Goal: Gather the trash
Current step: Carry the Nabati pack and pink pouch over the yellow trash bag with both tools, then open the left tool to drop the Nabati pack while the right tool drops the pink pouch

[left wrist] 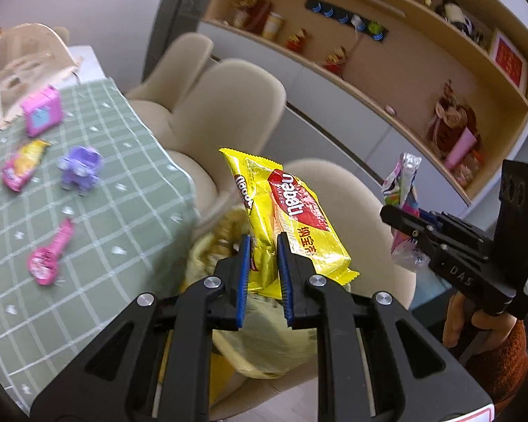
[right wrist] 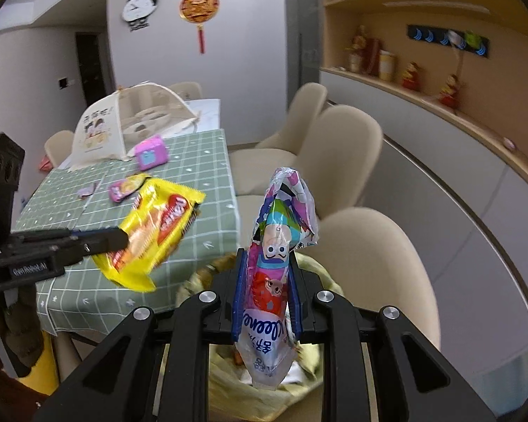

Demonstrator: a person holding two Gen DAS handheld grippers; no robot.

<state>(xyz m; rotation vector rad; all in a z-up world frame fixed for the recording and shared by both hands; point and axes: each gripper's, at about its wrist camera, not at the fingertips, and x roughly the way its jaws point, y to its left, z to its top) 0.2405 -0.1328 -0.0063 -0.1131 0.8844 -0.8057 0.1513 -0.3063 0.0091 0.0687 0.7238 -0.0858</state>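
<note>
My left gripper [left wrist: 263,242] is shut on a yellow wafer wrapper [left wrist: 292,211] and holds it in the air above a bin lined with a yellow bag [left wrist: 264,344]. The wrapper also shows in the right wrist view [right wrist: 155,232]. My right gripper [right wrist: 265,263] is shut on a colourful cartoon snack wrapper [right wrist: 278,246], held above the same yellow bag [right wrist: 228,390]. That wrapper shows in the left wrist view [left wrist: 403,190]. A pink and yellow wrapper [left wrist: 23,163] lies on the green checked tablecloth [left wrist: 98,246].
On the table lie a pink box [left wrist: 42,112], a purple toy [left wrist: 81,167], a pink guitar toy [left wrist: 51,255] and a mesh food cover [right wrist: 130,123]. Beige chairs [left wrist: 236,105] stand along the table's edge. A shelf wall [left wrist: 404,52] is behind.
</note>
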